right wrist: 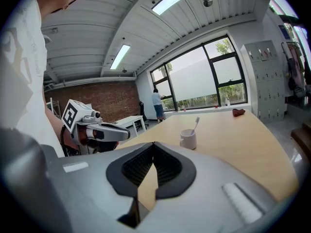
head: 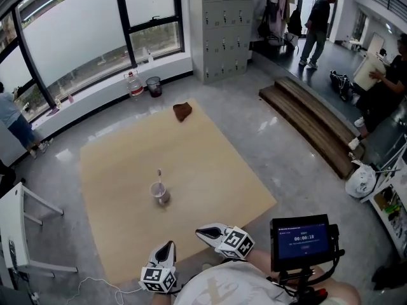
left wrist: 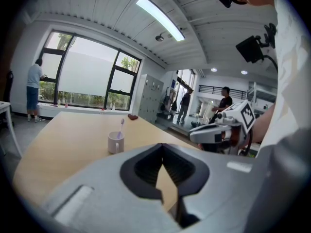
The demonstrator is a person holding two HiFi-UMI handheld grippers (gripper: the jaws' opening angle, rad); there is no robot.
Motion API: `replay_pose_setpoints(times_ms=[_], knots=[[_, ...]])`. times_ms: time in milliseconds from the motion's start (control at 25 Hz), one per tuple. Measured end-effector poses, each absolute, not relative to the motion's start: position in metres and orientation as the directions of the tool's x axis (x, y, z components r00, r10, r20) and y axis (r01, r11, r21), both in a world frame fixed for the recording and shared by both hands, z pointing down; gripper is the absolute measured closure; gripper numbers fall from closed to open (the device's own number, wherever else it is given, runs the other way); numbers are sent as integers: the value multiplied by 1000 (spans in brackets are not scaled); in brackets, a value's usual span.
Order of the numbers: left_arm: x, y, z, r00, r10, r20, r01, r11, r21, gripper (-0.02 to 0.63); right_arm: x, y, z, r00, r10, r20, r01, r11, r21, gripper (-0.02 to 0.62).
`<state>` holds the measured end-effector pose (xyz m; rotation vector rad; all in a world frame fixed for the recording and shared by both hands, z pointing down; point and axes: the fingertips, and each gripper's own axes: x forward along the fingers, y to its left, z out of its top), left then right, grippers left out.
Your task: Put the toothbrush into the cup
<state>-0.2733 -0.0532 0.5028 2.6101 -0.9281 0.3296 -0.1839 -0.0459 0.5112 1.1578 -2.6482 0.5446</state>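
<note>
A white cup (head: 160,194) stands upright near the middle of the tan table (head: 210,164), and a toothbrush (head: 159,174) stands in it, head up. Both grippers hover at the table's near edge, well short of the cup and apart from it. My left gripper (head: 168,244) is shut with nothing between its jaws, and so is my right gripper (head: 199,232). The left gripper view has the cup (left wrist: 115,142) and toothbrush (left wrist: 120,126) ahead to the left of the shut left gripper (left wrist: 163,160). The right gripper view has the cup (right wrist: 188,139) and toothbrush (right wrist: 195,124) beyond the right gripper (right wrist: 153,153).
A brown lump (head: 182,111) lies at the table's far edge. A small screen (head: 300,240) on a mount sits at my right. A white side table (head: 18,224) stands to the left, and a wooden bench (head: 311,122) to the right. People stand by the window and far back.
</note>
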Motion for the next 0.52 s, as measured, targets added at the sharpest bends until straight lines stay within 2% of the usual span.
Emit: replay_pose_setpoints(times_ms=[520], knots=[[-258,-24,492,780,-539,317,-618,-745,252,600,-169,-16,499,-647,-696,313,-763,597,-248,583]])
